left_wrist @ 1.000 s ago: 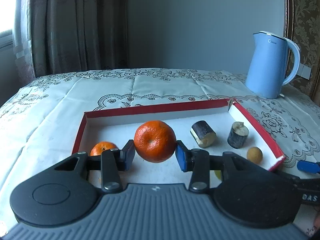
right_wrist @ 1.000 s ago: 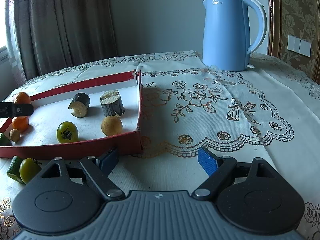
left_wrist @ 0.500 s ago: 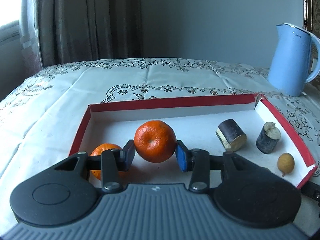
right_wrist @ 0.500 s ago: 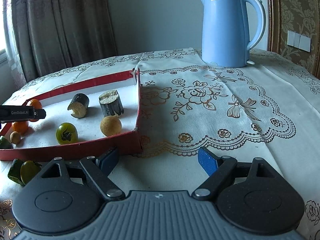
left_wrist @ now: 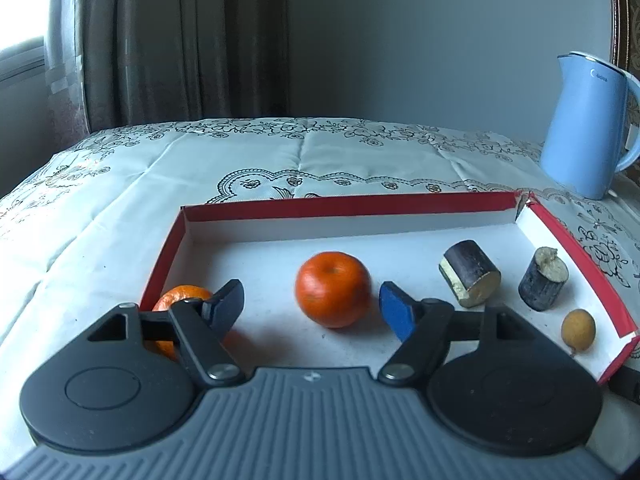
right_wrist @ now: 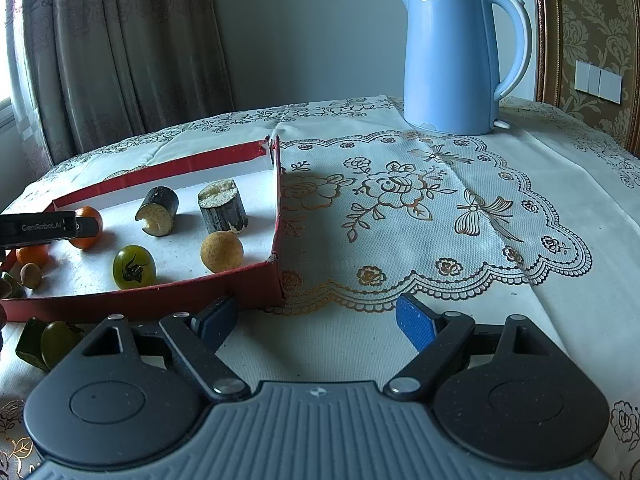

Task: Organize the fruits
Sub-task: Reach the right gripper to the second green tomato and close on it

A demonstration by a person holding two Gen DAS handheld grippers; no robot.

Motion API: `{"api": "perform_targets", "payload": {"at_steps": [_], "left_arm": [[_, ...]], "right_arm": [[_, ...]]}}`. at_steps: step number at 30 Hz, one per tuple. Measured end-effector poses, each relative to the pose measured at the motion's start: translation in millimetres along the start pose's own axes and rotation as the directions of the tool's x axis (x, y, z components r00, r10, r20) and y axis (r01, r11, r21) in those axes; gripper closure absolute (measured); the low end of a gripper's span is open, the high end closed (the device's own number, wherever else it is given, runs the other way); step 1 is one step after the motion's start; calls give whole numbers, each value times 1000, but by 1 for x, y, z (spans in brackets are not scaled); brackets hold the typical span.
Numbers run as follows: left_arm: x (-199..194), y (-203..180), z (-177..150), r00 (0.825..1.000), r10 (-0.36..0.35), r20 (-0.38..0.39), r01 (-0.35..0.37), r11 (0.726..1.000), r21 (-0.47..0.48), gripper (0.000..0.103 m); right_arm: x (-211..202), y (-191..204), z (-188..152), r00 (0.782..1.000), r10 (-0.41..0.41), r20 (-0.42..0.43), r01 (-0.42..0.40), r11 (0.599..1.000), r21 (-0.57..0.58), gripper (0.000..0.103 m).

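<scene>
A red-walled white tray point(left_wrist: 344, 205) lies on the tablecloth. My left gripper point(left_wrist: 312, 308) is open over it, jaws wide on either side of a tangerine point(left_wrist: 333, 294) that sits on the tray floor. A second tangerine point(left_wrist: 180, 298) lies behind the left finger. Two sugarcane pieces point(left_wrist: 470, 278) point(left_wrist: 543, 278) and a longan point(left_wrist: 578, 329) lie at the right. My right gripper point(right_wrist: 318, 322) is open and empty over the cloth in front of the tray point(right_wrist: 160, 294). The right wrist view also shows a green tomato point(right_wrist: 134, 266) in the tray.
A blue kettle point(right_wrist: 452, 60) stands at the back right. More green fruits point(right_wrist: 44, 344) lie on the cloth outside the tray's front wall. The left gripper's finger point(right_wrist: 48, 226) reaches over the tray's left end. Curtains and wall lie behind the table.
My left gripper has opened and let go of the tangerine, which now rests on the tray floor. The right gripper has stayed almost still.
</scene>
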State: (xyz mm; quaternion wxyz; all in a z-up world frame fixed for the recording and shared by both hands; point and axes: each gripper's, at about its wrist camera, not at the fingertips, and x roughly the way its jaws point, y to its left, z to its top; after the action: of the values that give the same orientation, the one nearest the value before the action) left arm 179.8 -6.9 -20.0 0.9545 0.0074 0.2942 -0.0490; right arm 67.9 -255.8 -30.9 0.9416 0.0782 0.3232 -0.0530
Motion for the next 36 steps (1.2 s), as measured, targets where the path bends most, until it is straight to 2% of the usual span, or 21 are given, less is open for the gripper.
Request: {"api": "perform_targets", "payload": {"at_steps": [10,17,18,19,21,23,26,29,33,36], "left_arm": [[-18,4,-6,1000,-31,2,31,999,-17,26],[-48,9,-16,997,-74,2,74,997,-27,26],[-55,10,-20,997,-77,9,78,997,-26,24],[-63,11,-23,998,-65,21,65,998,-18,16],[-80,11,-31,997,-34,68,33,999,14,11],[-95,12,-38,994,-28,103,23,999,49,9],[-110,16,-47,994,-39,104,32,997,67,8],[-120,25,-57,993,-40,110,36,999,38,2],[-118,38,-66,998,-30,53,30,1000,2,2],[-112,47,-71,999,-34,2,34,999,-33,2]], "right_arm": [[0,0,0,1000,0,-1,0,1000,-2,15],[0,0,0,1000,2,-2,-2,1000,-5,14],[0,0,0,1000,3,-2,-3,1000,-3,14],[0,0,0,1000,3,-2,-3,1000,-3,14],[0,0,0,1000,3,-1,-3,1000,-2,14],[0,0,0,1000,3,0,-3,1000,-1,14],[-1,-1,0,1000,5,4,-5,1000,4,14],[-2,-2,-1,1000,9,9,-9,1000,8,14],[-9,0,-1,999,24,27,-24,1000,-9,14],[-22,3,-7,991,133,23,-134,991,20,14]]}}
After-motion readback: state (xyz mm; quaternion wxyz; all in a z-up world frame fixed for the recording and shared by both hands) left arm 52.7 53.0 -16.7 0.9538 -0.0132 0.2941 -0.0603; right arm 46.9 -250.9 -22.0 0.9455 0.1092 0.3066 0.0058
